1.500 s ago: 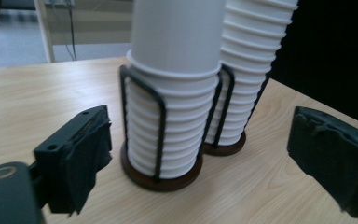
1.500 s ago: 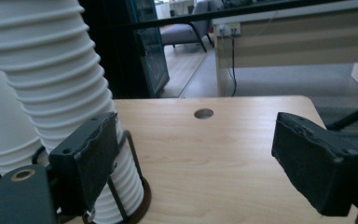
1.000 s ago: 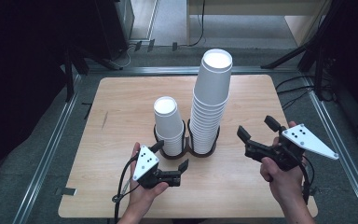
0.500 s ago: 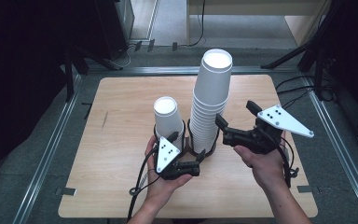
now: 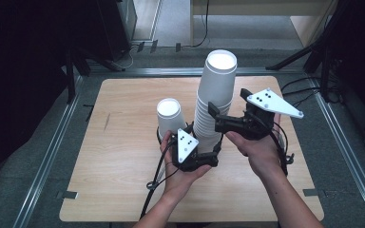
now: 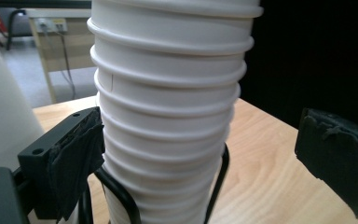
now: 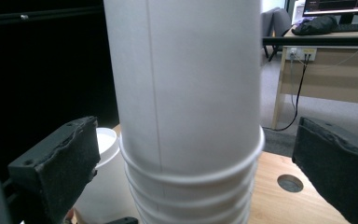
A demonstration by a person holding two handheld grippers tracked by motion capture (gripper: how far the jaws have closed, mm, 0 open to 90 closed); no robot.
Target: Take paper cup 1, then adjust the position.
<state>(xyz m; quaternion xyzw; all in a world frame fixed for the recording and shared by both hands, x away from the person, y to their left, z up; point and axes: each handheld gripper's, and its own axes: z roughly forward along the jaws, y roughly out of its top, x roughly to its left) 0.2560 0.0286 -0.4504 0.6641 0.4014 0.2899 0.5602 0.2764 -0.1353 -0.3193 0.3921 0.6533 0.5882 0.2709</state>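
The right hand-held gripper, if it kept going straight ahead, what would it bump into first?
Most likely the tall stack of paper cups. The right hand-held gripper points straight at it, jaws open on either side of the upper part of the stack. The short stack sits lower and off to one side, so it would probably be missed.

High cam looks down — both gripper cams close on cup stack [image 5: 214,102].

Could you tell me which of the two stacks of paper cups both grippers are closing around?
The tall stack, on the right of the black wire holder: the left gripper brackets its base, the right gripper its upper part. The short stack stands untouched beside it.
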